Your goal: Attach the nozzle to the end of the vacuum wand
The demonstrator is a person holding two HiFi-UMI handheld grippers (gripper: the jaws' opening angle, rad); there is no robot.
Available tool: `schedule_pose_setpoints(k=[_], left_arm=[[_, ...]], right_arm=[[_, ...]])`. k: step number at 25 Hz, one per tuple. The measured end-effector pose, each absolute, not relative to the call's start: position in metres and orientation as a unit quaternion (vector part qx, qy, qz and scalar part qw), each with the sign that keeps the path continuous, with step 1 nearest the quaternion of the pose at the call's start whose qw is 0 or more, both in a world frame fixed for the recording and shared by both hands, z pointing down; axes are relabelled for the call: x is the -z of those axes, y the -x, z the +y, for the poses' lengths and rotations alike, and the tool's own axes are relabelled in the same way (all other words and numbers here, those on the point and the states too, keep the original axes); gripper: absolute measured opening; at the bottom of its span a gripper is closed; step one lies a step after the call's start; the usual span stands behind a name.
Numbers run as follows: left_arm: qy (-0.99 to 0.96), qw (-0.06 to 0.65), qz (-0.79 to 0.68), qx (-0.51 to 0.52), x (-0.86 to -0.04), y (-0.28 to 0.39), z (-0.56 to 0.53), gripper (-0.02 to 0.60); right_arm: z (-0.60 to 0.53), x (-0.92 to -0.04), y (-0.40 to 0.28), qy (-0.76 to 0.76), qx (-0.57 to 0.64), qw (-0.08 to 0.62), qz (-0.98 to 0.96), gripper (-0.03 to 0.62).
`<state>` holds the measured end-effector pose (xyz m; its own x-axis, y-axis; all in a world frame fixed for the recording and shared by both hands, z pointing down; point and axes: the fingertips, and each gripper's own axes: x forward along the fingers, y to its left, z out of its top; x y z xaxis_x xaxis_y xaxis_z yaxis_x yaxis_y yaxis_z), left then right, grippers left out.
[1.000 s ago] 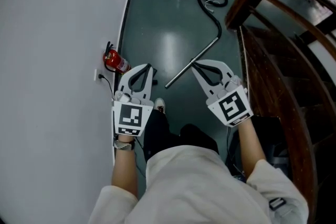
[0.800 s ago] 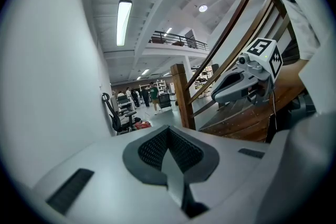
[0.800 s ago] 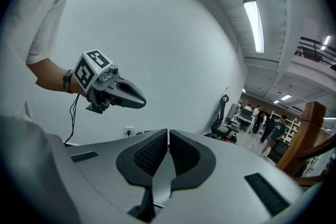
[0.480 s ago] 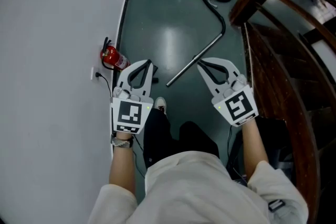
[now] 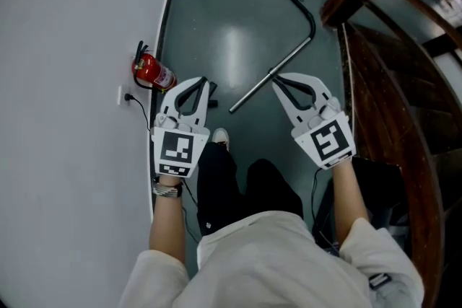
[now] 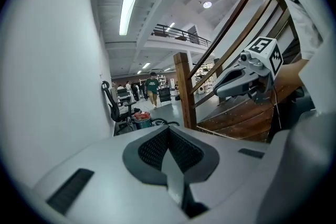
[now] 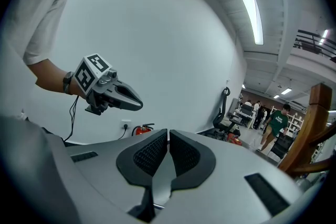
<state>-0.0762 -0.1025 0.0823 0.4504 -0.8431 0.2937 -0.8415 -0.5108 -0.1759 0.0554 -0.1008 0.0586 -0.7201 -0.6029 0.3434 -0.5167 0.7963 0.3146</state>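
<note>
In the head view, the vacuum wand (image 5: 289, 60) is seen lying flat on the floor, ahead of and below both grippers. Its long line is slanted. The free end is nearer the person and to the left. The far end, where the black hose (image 5: 302, 3) is joined, is further off and to the right. The free end is seen between the two grippers. The left gripper (image 5: 204, 81) is held out beside the white wall (image 5: 72, 47). The right gripper (image 5: 275, 77) is held out beside the wooden stairs (image 5: 382, 104). The tip of the right gripper is lined up almost over the wand, so that hand is judged to be the nearer one. Both grippers are pointed forward and a little down. No nozzle can be picked out

In the left gripper view, the jaws are seen shut tight, and nothing is held between them. The vacuum cleaner (image 6: 140, 118) is seen far off on the floor. The wand is not shown here

In the right gripper view, the jaws are pressed together too, and nothing is held. A red fire extinguisher (image 7: 139, 130) is seen low by the wall. The wand is not shown here either
</note>
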Motion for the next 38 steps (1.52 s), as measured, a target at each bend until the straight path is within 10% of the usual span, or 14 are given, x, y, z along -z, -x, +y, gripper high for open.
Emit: schedule_pose_setpoints(k=[38], left_arm=[[0.862,0.02,0.475,0.174,-0.293,0.096,-0.183,0.0]], right_arm=[[-0.173,-0.286,-0.05,-0.319,0.083,0.208,-0.921,0.029]])
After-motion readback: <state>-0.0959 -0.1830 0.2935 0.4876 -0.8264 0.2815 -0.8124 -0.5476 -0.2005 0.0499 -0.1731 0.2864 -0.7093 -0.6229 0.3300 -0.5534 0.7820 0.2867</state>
